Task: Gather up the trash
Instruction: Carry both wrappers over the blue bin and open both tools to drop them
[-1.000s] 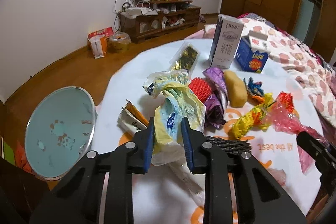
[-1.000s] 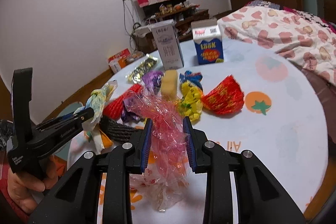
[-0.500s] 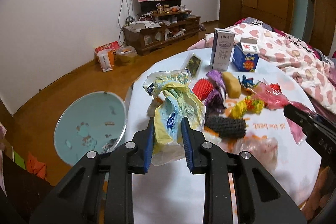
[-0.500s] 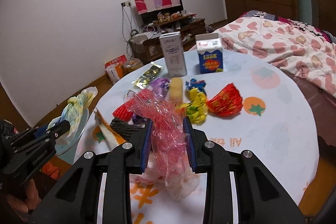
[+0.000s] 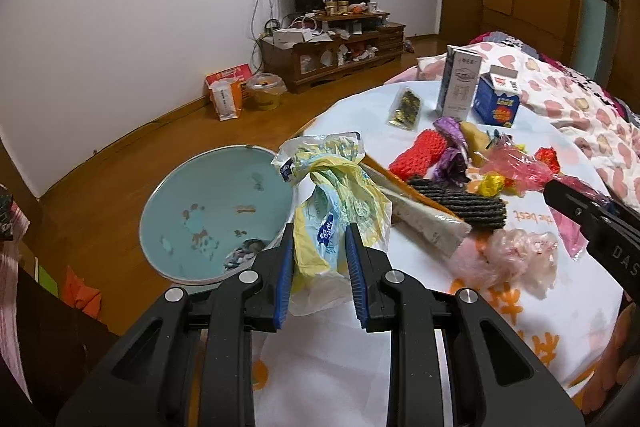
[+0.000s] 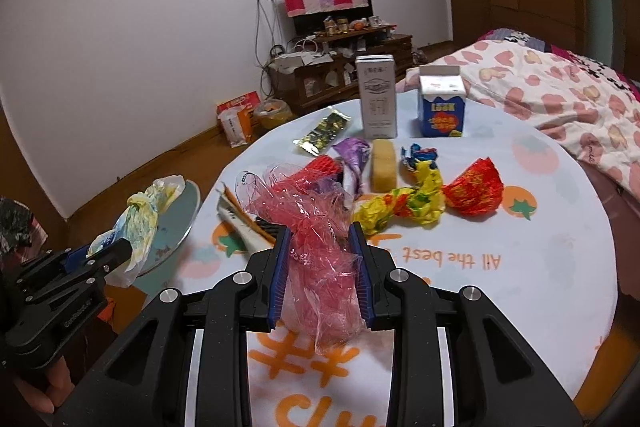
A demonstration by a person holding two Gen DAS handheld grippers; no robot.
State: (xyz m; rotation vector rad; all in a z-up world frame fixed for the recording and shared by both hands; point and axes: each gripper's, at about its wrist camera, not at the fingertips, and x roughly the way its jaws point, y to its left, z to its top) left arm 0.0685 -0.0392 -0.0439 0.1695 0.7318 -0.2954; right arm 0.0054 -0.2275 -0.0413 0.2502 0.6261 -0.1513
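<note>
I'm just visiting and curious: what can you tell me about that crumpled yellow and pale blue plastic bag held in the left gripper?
The crumpled yellow and pale blue plastic bag is thin printed film, knotted near its top and flaring above the knot. The left gripper pinches its lower part between blue pads, holding it upright in the air beside the table edge, in front of the round light-blue bin on the floor. Only the gripper appears to touch it.

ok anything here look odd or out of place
Mostly expected litter. One oddity: a yellow sponge lies among the crumpled wrappers, while the grey carton and blue carton stand upright behind the pile.
</note>
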